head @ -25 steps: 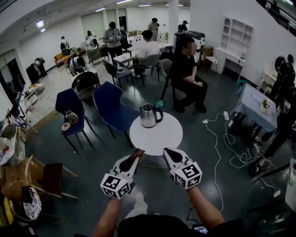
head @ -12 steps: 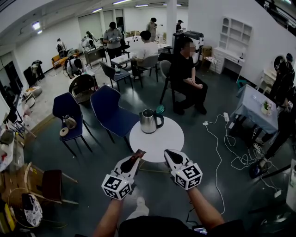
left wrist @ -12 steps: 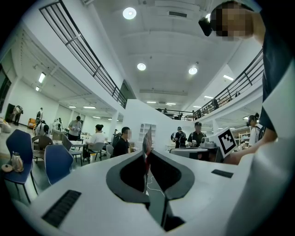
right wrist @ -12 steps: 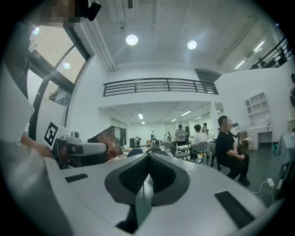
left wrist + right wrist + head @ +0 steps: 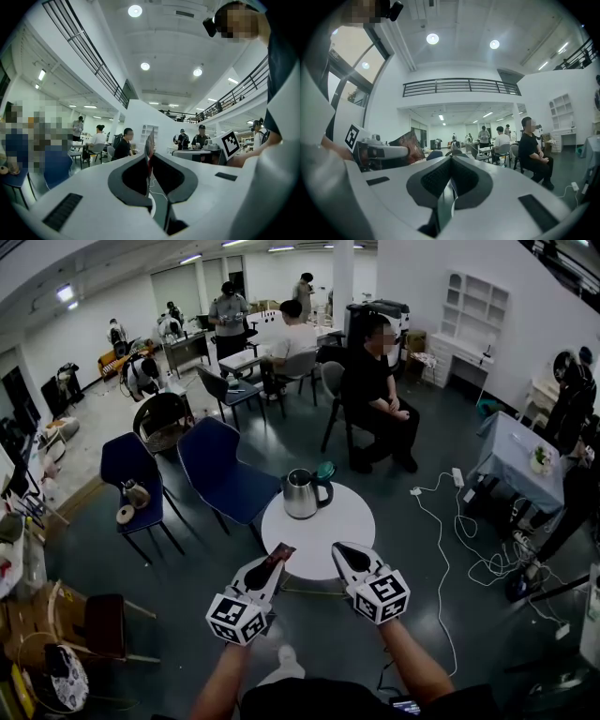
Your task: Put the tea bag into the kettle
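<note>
1. Two tools hang at the near edge of the round white worktop (image 5: 328,531); the left tool (image 5: 270,565) is clamped on the tea bag (image 5: 279,552), a thin sachet seen edge-on between its jaws; the right tool (image 5: 343,551) has its jaws pressed together on nothing.
2. Steel kettle (image 5: 301,494) stands at the worktop's far left edge, well apart from the sachet; whether it is open or shut I cannot tell.
3. Step in hand, as I judge it: carry the sachet forward over the kettle; grip it firmly, approach from above, release only when it is inside; let the right tool open the kettle if it is shut.
</note>
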Demonstrator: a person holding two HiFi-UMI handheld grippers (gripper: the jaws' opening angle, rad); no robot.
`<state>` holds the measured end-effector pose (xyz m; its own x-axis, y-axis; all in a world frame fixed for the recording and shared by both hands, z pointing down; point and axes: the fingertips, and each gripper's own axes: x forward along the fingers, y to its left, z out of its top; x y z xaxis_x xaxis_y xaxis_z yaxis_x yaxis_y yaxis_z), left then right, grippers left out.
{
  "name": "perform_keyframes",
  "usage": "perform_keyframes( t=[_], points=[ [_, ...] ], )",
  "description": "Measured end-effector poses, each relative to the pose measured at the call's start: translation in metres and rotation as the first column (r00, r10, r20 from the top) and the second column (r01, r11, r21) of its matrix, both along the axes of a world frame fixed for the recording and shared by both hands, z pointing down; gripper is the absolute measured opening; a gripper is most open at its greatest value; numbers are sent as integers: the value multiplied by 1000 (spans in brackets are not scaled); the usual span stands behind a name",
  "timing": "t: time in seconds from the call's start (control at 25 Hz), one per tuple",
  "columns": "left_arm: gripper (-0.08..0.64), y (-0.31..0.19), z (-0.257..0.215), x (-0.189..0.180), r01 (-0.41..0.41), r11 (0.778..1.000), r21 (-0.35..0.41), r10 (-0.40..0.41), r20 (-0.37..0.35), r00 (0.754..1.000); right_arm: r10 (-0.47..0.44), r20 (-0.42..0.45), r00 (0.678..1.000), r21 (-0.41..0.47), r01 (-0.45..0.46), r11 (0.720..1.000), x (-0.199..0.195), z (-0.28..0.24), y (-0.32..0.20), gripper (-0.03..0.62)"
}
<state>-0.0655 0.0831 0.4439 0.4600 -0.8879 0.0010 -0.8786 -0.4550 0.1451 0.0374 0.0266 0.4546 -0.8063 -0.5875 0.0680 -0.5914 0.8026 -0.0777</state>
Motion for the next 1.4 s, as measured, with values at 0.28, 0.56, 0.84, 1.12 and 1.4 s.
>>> perform_keyframes(
  t=[0.28, 0.56, 0.84, 1.12, 1.4],
  points=[
    [38, -27, -5, -27, -8, 1000, 5, 8, -10, 1000, 4, -9, 1000, 6, -4, 1000, -26, -5, -29, 15],
    [38, -60, 1, -57, -20, 1000, -5, 20, -16, 1000, 18, -16, 1000, -2, -18, 1000, -55, -2, -65, 15],
    [38, -96, 5, -91, -27, 1000, -15, 27, -28, 999, 32, -35, 999, -12, -33, 999, -82, 4, -95, 15],
    [38, -118, 14, -113, -53, 998, -25, 52, -34, 998, 56, -48, 997, -13, -56, 998, -103, 8, -119, 15],
    [38, -132, 18, -141, -70, 997, -17, 69, -46, 997, 64, -82, 995, -4, -65, 998, -130, 10, -137, 15]
  ],
)
